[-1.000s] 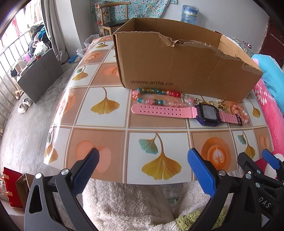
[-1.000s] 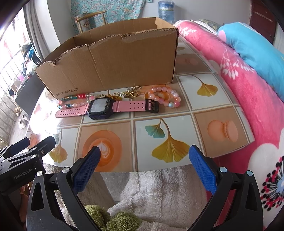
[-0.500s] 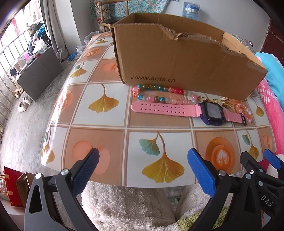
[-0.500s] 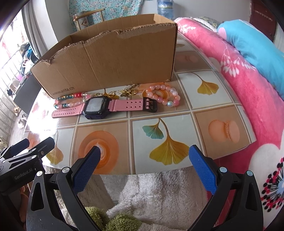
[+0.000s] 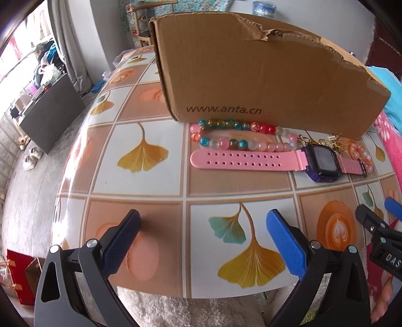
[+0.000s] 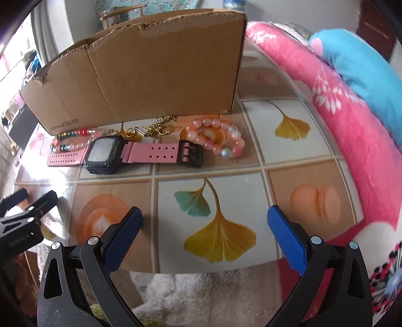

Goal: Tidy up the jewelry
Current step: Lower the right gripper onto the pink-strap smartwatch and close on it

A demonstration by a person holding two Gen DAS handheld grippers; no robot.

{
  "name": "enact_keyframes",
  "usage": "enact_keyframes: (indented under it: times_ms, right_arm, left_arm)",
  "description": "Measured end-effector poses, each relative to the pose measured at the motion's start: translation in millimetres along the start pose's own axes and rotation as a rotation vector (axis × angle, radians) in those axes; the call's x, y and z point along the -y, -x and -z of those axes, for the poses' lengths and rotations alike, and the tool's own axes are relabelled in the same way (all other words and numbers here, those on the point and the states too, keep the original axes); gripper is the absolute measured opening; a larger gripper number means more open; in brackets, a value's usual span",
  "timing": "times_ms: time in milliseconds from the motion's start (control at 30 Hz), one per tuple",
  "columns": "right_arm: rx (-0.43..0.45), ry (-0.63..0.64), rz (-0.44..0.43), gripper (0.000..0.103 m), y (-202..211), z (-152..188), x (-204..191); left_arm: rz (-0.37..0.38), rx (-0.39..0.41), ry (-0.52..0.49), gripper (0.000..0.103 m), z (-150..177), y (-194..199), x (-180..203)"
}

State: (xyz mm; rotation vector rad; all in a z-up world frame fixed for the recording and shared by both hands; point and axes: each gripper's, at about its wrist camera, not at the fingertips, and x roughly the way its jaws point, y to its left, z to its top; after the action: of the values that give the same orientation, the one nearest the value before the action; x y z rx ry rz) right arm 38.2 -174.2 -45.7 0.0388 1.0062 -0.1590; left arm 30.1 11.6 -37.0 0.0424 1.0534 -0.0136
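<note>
A pink-strapped watch [image 5: 273,162] [image 6: 125,153] lies flat in front of a brown cardboard box [image 5: 263,75] [image 6: 140,73]. A multicoloured bead bracelet [image 5: 238,137] [image 6: 70,139] lies behind its left strap. A pink bead bracelet [image 6: 216,138] [image 5: 360,157] lies at its right end. Gold chain pieces [image 6: 150,128] [image 5: 331,144] lie between them against the box. My left gripper [image 5: 203,239] is open and empty over the table's near edge. My right gripper [image 6: 204,231] is open and empty, to the right of the left one.
The table [image 5: 150,196] has a glossy tiled ginkgo-leaf cloth. A pink floral blanket [image 6: 351,120] and a blue pillow [image 6: 361,63] lie to its right. A chair [image 5: 150,15] stands behind the box. A fluffy white cover [image 6: 201,296] lies below the near edge.
Both grippers have moved forward toward the jewelry, so the watch, the bracelets and the box look larger. Nothing on the table has moved. Both grippers stay open.
</note>
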Motion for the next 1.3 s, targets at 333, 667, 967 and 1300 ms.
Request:
enact_keyframes:
  times_ms: [333, 667, 967, 1300]
  right_arm:
    - [0.015, 0.207, -0.144, 0.096, 0, -6, 10]
    - [0.111, 0.529, -0.390, 0.093, 16, -43, -37]
    - [0.009, 0.740, -0.396, 0.068, -12, -61, -71]
    - [-0.042, 0.823, -0.394, 0.049, -27, -53, -80]
  left_arm:
    - [0.047, 0.002, -0.059, 0.099, -10, -9, -8]
    - [0.086, 0.035, -0.110, 0.099, -15, -18, -18]
    - [0.121, 0.100, -0.121, 0.099, -9, -17, -26]
    - [0.186, 0.167, -0.107, 0.091, -3, -10, -33]
